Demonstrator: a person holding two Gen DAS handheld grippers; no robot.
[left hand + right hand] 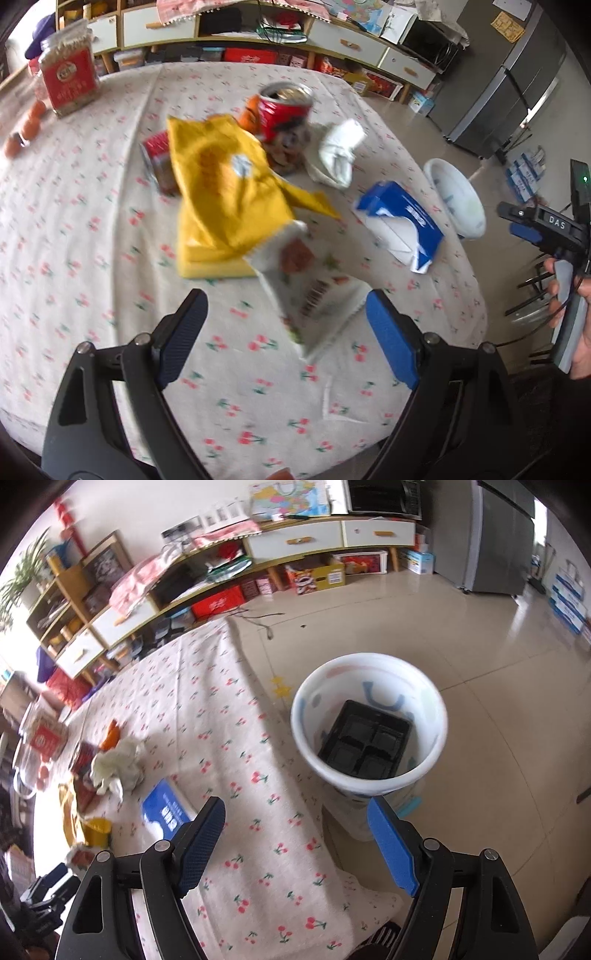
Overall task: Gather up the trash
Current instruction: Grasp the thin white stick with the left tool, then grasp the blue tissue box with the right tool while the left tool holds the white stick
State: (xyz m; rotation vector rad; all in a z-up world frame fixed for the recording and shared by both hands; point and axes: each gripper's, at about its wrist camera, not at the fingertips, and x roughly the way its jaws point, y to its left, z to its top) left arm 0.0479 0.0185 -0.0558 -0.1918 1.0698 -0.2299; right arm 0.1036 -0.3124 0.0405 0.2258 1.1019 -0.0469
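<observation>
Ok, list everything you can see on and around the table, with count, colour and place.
Crumpled snack bag: one, yellow, table centre.
Printed wrapper: one, white, nearest the left gripper.
Opened tin can: one, red, behind the bag.
Crumpled tissue: one, white, right of the can.
Torn carton: one, blue, right edge.
Plastic bin: one, white, on the floor, holding a black tray.
Left gripper: open.
Right gripper: open.

Left gripper (286,325) over surface (92,229) w/ cherry-print cloth, jaws wide apart, nothing between pads. White snack wrapper (314,295) lies just ahead, overlapping yellow bag (225,192). Red can (284,110) upright behind, crumpled tissue (338,153) beside it. Blue tissue box (402,225) at right, white bin (456,199) past edge.
</observation>
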